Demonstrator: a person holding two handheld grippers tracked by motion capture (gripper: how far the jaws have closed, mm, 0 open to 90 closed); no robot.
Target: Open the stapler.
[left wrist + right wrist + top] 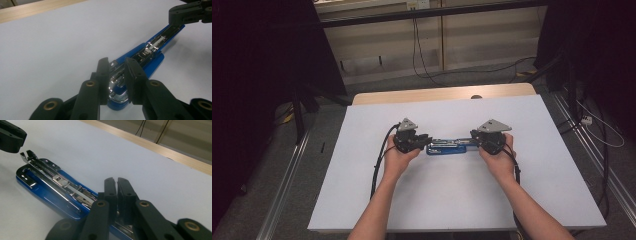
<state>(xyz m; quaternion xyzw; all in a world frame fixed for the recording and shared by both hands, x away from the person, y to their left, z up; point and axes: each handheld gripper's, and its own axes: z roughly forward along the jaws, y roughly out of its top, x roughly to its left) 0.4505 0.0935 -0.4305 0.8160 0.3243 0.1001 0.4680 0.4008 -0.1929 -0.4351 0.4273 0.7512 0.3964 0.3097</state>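
Surface (pixel 452 200): white sheet across the middle of the high view; a wooden edge (pixel 412 95) shows along its far side, and again at upper left of the left gripper view and upper right of the right gripper view.
Floor (pixel 327 125): grey, around the surface; cables (pixel 422 55) trail across it at top centre.
Arms: two bare forearms come in from the bottom of the high view, one hand on each tool.
Stapler (pixel 447 146): blue, opened out flat, lying crosswise at mid-frame on the surface between the two tools; its metal channel faces up. In the left gripper view it runs from bottom centre to upper right; in the right gripper view, from left down to bottom centre.
Left tool (pixel 424 140): left of centre in the high view, at the stapler's left end. In its own view (pixel 117 75) the jaws stand a little apart, either side of the stapler's metal end; whether the pads press on it I cannot tell.
Right tool (pixel 474 139): right of centre, at the stapler's right end. In its own view (pixel 117 187) the jaws are almost together, only a thin slit between them, over the stapler's near end; whether they pinch anything I cannot tell.
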